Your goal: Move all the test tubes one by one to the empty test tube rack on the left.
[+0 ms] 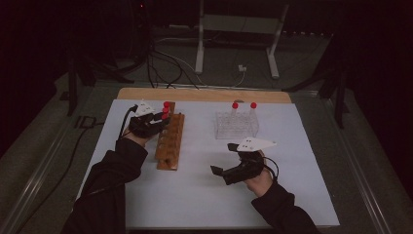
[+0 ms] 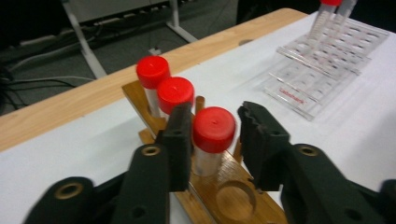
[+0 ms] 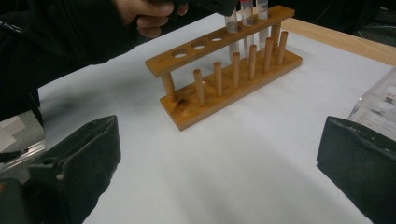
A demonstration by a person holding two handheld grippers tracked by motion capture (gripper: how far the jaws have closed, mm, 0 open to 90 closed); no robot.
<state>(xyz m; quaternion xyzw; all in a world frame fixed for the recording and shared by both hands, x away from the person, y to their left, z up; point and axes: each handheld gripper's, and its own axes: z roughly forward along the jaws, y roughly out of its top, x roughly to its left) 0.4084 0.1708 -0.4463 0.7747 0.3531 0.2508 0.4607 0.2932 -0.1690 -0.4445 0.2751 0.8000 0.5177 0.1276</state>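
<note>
A wooden tube rack [image 1: 170, 141] stands left of centre on the white sheet, with three red-capped tubes [image 1: 166, 110] in its far holes. My left gripper [image 1: 163, 119] reaches over that far end. In the left gripper view its jaws [image 2: 215, 121] flank the nearest tube [image 2: 212, 135], which sits in the rack [image 2: 233, 196]; a thin gap shows beside the red cap on the right, so the pads stand open around it. My right gripper [image 1: 223, 157] hovers open at centre right, and in its own view the wide jaws [image 3: 219, 154] hold nothing and face the rack [image 3: 224, 93].
A clear plastic rack [image 1: 236, 124] with two red-capped tubes [image 1: 235, 105] stands at the back right; it also appears in the left gripper view [image 2: 322, 70]. The white sheet [image 1: 204, 195] covers a wooden tabletop [image 1: 204, 94]. Cables and a white stand lie on the floor beyond.
</note>
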